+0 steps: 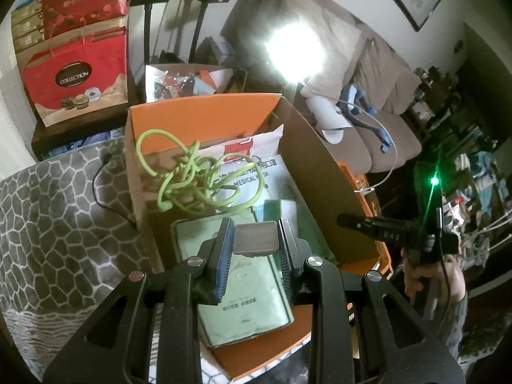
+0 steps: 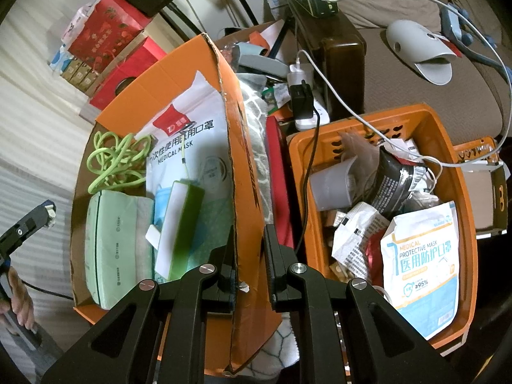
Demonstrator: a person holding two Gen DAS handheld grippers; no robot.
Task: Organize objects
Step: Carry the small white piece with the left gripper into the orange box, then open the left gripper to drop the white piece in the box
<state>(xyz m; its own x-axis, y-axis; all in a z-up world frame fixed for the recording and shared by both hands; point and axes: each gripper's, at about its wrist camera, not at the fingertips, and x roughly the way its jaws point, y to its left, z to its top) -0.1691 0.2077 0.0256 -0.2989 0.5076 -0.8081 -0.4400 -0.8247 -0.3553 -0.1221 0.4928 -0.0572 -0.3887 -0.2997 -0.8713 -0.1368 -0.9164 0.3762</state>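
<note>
The left gripper (image 1: 256, 240) held a small grey block (image 1: 255, 237) over the box (image 1: 204, 118). The right gripper (image 2: 249, 249) pinched the box's wall

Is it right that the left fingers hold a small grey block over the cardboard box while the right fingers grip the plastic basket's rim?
Not quite. The right wrist view shows the right fingers gripping the cardboard box wall, not the orange plastic basket. The left fingers do hold the small grey block.
</note>
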